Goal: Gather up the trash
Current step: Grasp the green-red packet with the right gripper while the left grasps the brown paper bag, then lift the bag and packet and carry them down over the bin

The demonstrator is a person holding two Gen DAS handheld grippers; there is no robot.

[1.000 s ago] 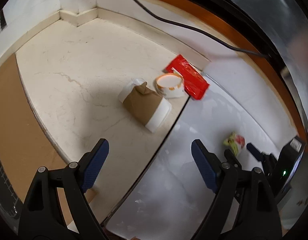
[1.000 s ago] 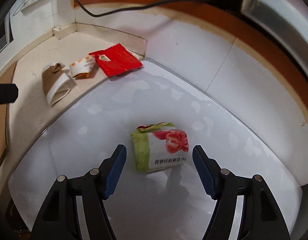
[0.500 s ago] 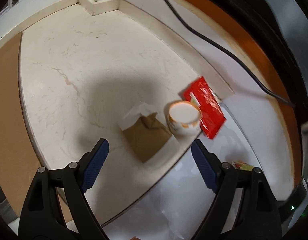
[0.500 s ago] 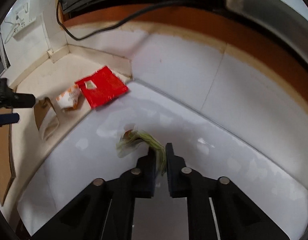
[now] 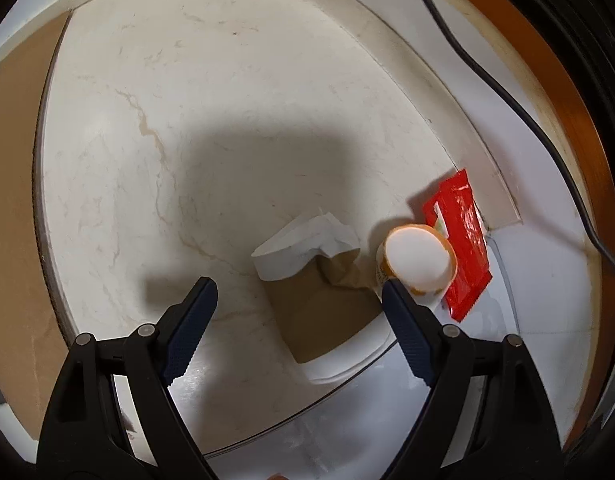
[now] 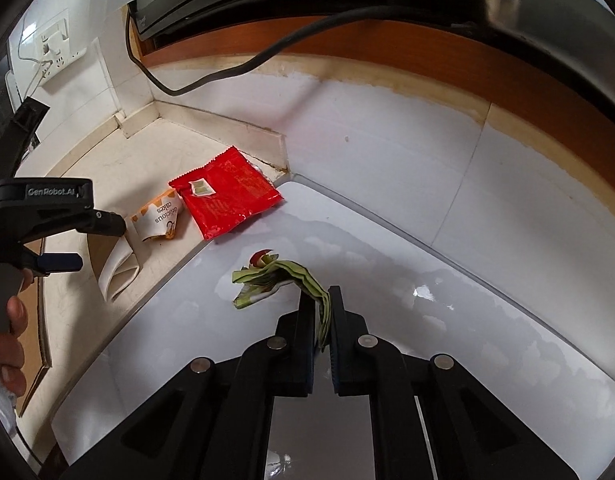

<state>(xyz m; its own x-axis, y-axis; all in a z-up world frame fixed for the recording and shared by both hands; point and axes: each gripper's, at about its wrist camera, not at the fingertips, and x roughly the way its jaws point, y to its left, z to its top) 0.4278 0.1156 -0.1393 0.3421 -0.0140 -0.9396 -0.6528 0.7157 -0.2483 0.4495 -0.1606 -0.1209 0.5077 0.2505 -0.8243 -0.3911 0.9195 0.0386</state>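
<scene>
Your right gripper [image 6: 321,304] is clamped on the green wrapper [image 6: 275,280]: only its near edge is pinched, the rest droops forward over the white board [image 6: 447,320], so it may be a thin hold. Your left gripper [image 5: 299,300] is spread wide, straddling the crushed brown cup [image 5: 319,304] on the counter [image 5: 227,100], holding nothing. Its right finger sits just beside the small cake cup [image 5: 417,258], which lies against the red packet [image 5: 461,240]. Closing now could catch both cups; shift left first.
</scene>
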